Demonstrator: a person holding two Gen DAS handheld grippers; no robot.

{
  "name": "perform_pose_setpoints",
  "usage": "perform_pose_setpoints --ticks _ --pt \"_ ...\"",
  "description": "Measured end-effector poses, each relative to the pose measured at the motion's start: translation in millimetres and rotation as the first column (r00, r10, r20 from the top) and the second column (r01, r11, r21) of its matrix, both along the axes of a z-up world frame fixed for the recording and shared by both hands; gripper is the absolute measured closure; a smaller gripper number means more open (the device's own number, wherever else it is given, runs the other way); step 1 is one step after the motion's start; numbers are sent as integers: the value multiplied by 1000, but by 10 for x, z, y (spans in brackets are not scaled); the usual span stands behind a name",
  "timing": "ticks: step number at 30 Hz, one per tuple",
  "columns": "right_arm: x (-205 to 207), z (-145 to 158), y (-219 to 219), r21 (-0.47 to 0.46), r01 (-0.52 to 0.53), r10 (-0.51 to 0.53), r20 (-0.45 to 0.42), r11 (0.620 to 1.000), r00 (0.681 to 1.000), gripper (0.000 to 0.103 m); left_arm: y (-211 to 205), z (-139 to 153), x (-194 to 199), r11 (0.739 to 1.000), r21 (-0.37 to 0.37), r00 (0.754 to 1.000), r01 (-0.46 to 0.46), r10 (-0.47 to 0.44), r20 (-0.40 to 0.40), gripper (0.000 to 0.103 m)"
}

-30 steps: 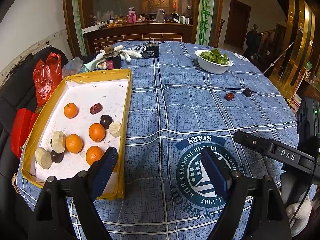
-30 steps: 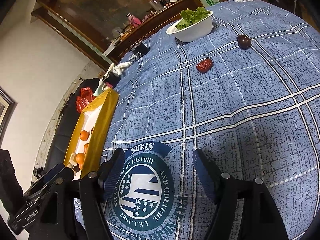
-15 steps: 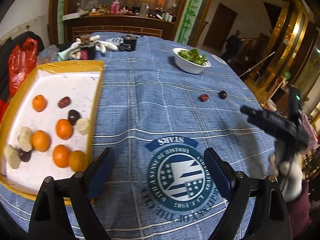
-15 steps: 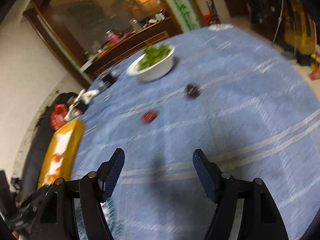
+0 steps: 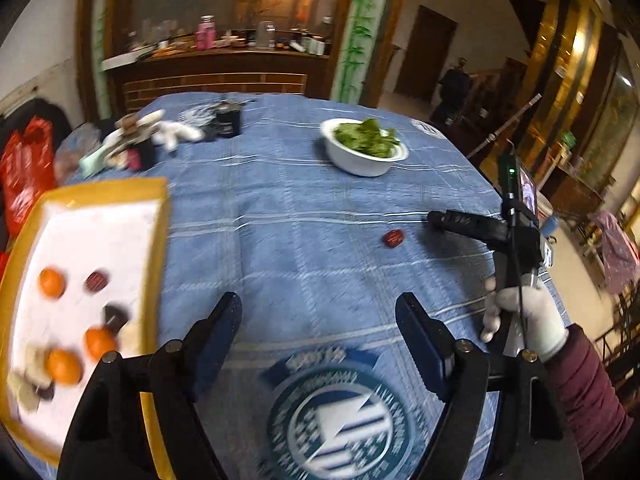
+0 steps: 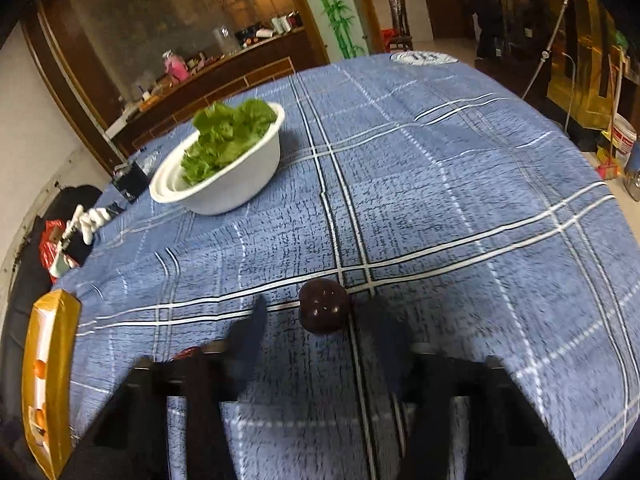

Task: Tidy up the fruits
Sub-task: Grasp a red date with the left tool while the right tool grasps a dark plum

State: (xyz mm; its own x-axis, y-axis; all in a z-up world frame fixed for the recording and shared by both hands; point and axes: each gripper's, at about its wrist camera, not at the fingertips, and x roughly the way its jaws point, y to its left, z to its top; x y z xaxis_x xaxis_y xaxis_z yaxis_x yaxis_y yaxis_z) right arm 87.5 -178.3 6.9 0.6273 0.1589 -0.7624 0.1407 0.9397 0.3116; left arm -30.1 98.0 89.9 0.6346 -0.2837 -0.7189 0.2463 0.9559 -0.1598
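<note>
one dark glossy round fruit [image 6: 323,311], red date [image 5: 393,238]

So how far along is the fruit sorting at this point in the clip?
Mostly done: the oranges and several dark and pale pieces already lie in the yellow tray. In hand: the right gripper, jaws open, is at the dark round fruit on the tablecloth, not yet gripping it. Left: that fruit and the red one. The left gripper is open and empty.
</note>
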Motion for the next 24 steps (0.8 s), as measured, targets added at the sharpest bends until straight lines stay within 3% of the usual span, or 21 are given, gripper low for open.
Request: perform_pose_setpoints --ticks 1,6,10,11,13,20,21,22,24 --pt "-4 -1 -2 -17 1 -1 4 1000 1000 75 -97 -25 67 1000 7 1000 15 -15 -4 24" --pt "-79 32 -122 19 0 -1 32 1000 999 76 -610 -232 380 992 74 994 103 -102 -29 25" --pt "-177 144 -282 115 1 -9 75 993 997 76 -990 -408 602 976 126 984 176 -174 -27 26" --pt "-185 166 -286 128 -2 -8 81 992 997 76 -1091 -460 680 972 134 981 194 -192 -31 30" --pt "-204 196 -290 150 -14 0 90 989 996 76 -1222 -544 799 963 148 974 225 -220 -49 50" --pt "-197 283 -246 182 -43 23 112 982 993 76 -1548 -843 1124 933 235 962 273 -262 -78 54" --pt "-190 288 -241 182 -44 24 113 982 993 76 -1566 -884 1142 930 242 961 276 -262 -88 72" --pt "-189 293 -238 180 -45 25 115 983 993 76 -1559 -899 1148 931 237 960 279 -265 -89 81" --pt "-192 300 -229 175 -47 26 118 983 993 75 -1531 -901 1137 938 224 964 265 -252 -85 82"
